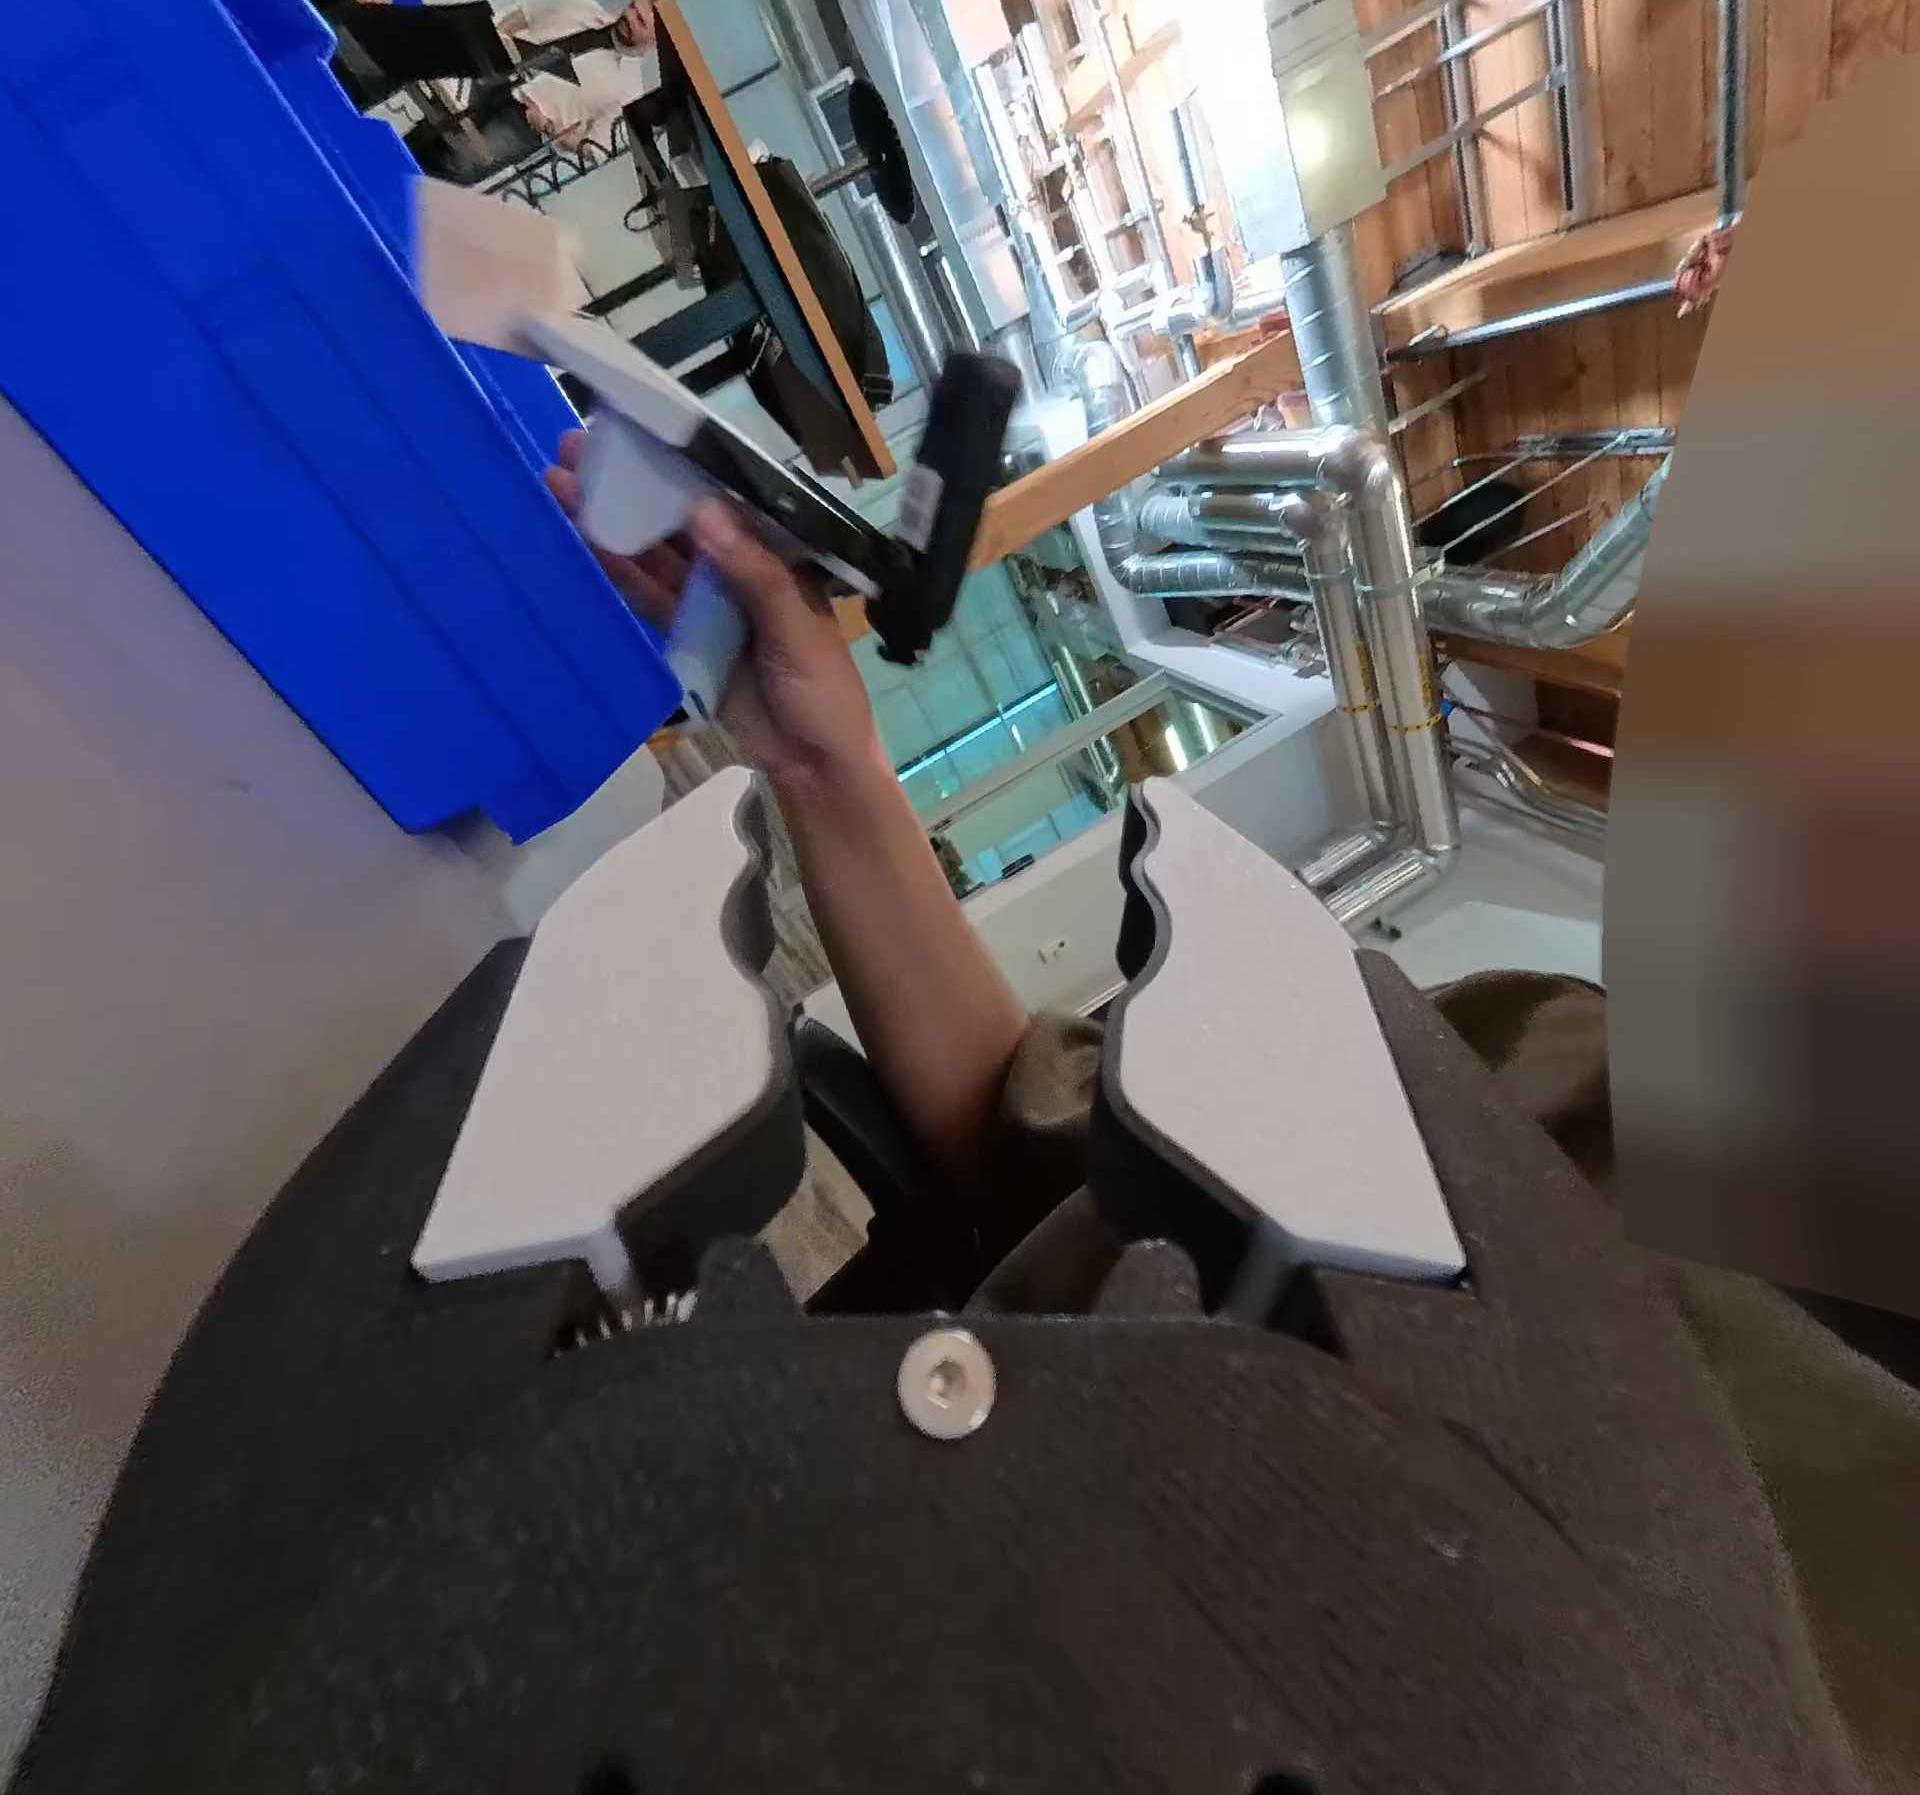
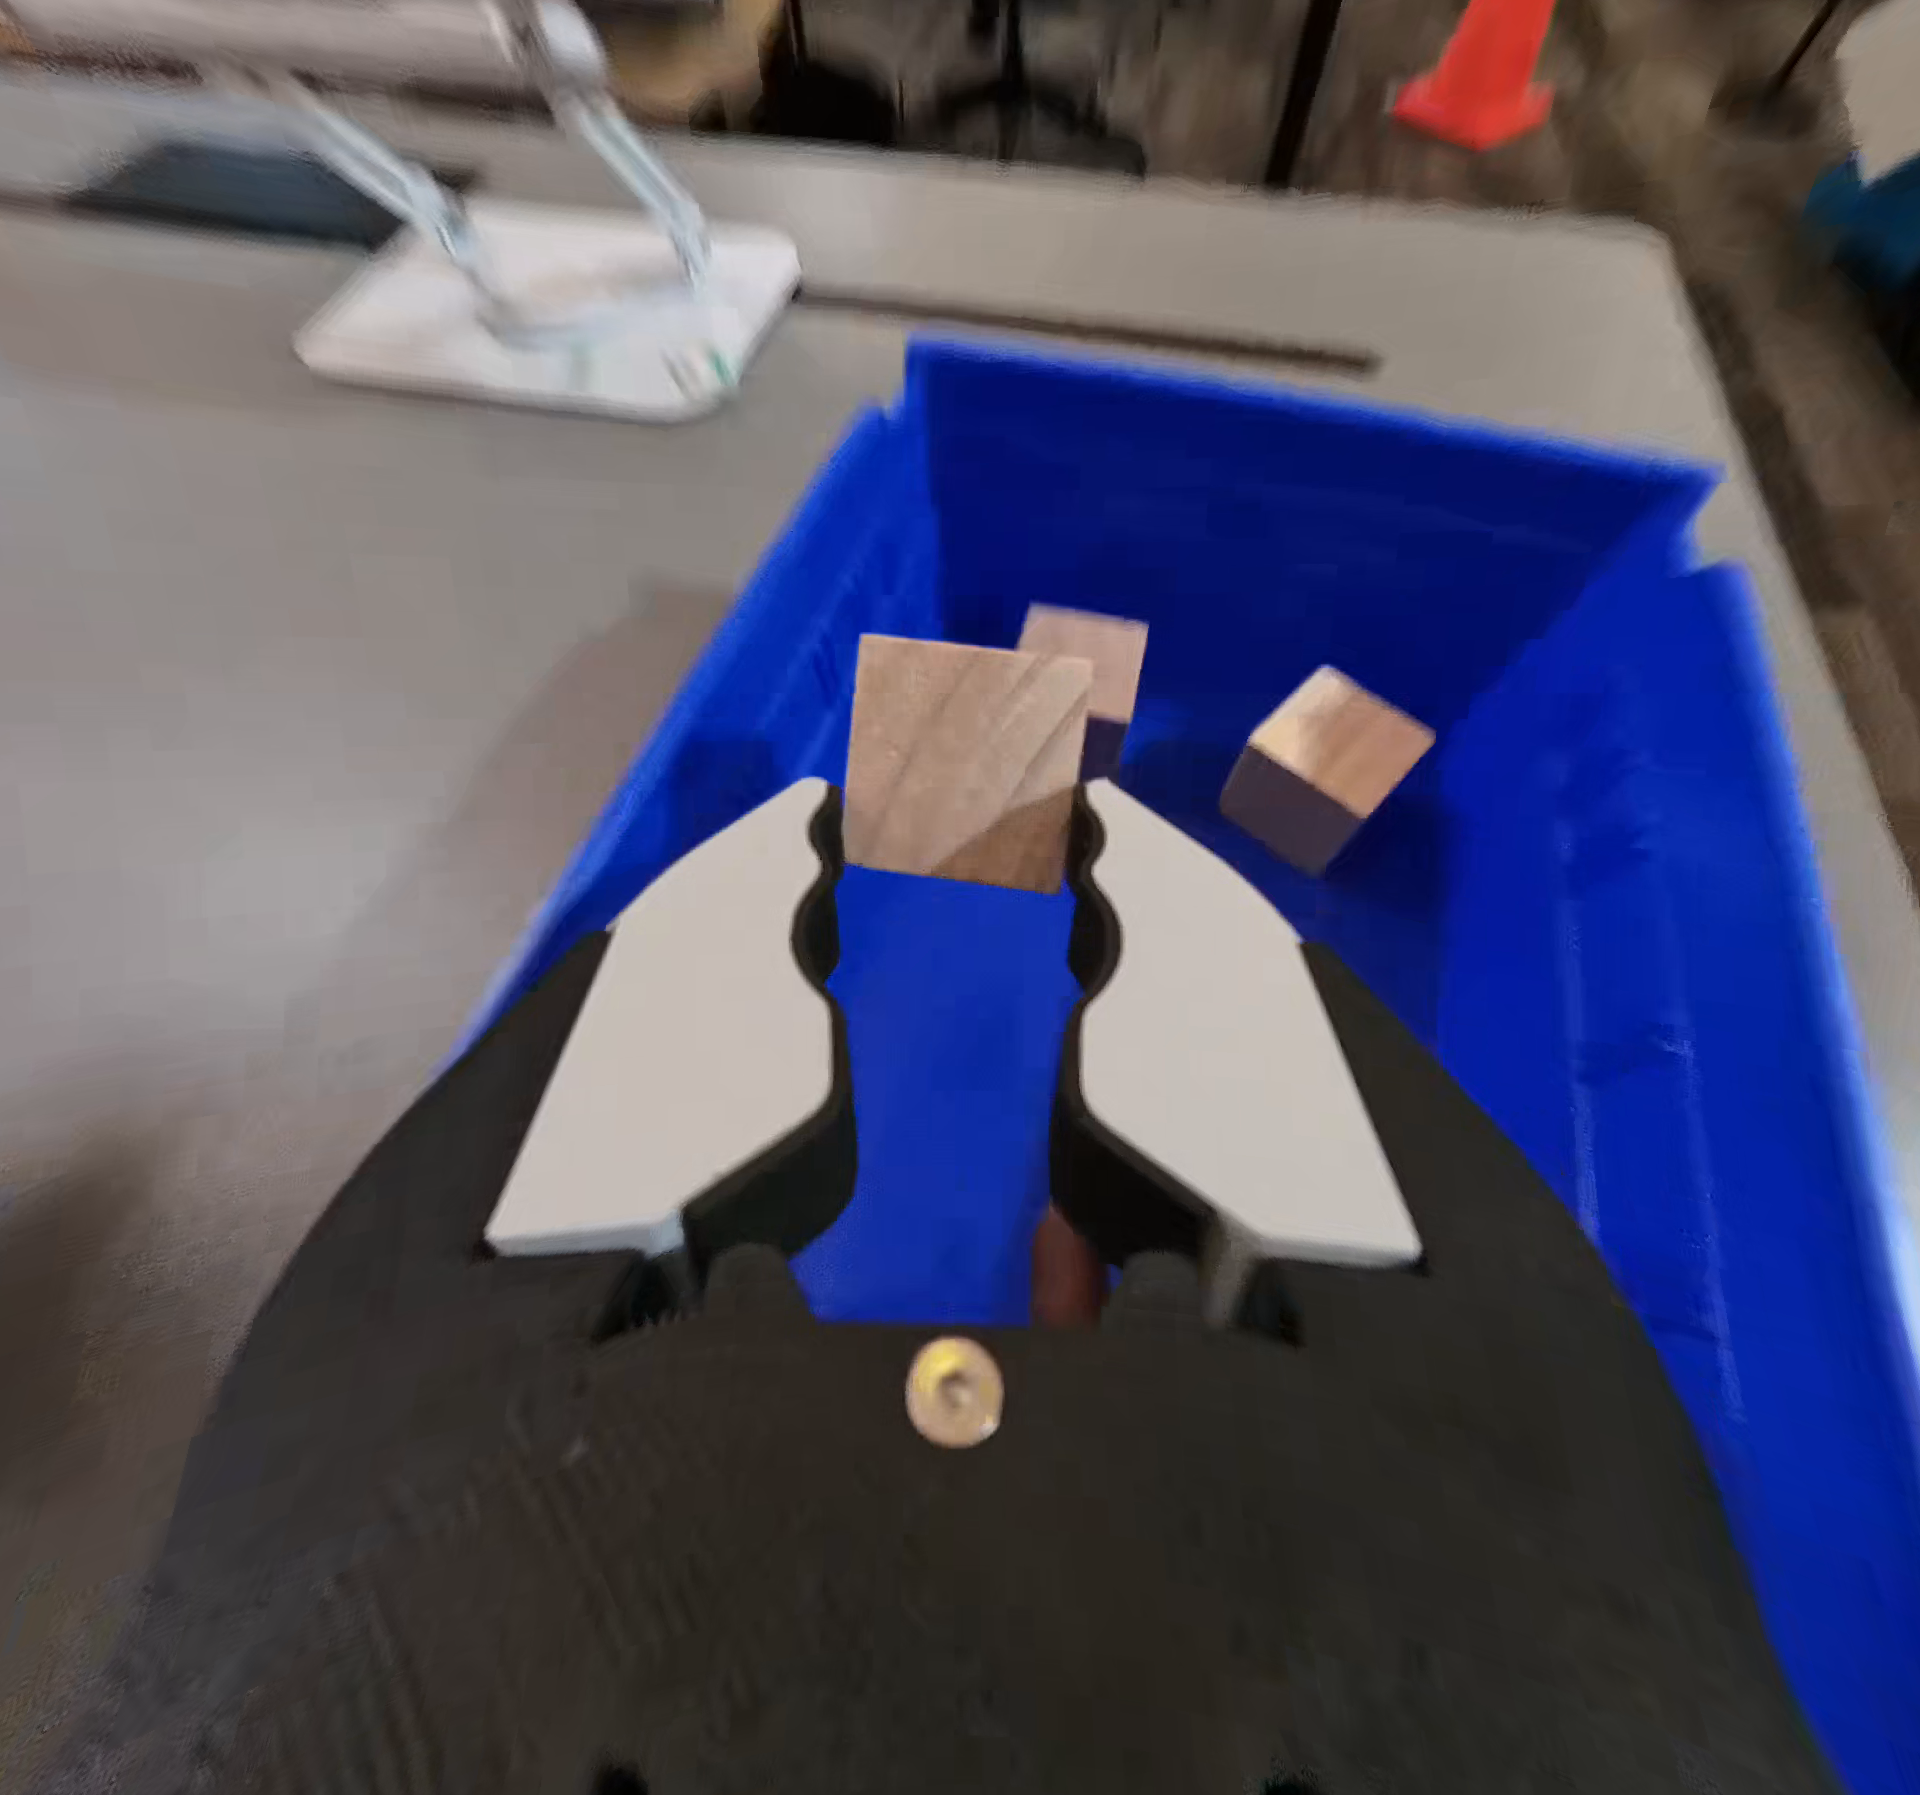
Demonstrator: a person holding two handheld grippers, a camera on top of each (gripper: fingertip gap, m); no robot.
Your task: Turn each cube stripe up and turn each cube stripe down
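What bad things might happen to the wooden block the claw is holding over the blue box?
The right gripper pinches the held cube only at its fingertips, so it might slip and drop into the blue bin. If it falls, it may knock the two loose cubes and flip them. The left gripper is open, pointing away from the bin, so it likely cannot catch anything.

Three wooden cubes show in the right wrist view. The nearest cube (image 2: 961, 769), pale with a darker corner, sits tilted between fingertips. A second cube (image 2: 1091, 670) lies partly hidden behind it. A third cube (image 2: 1325, 763), turned corner-on, rests to the right
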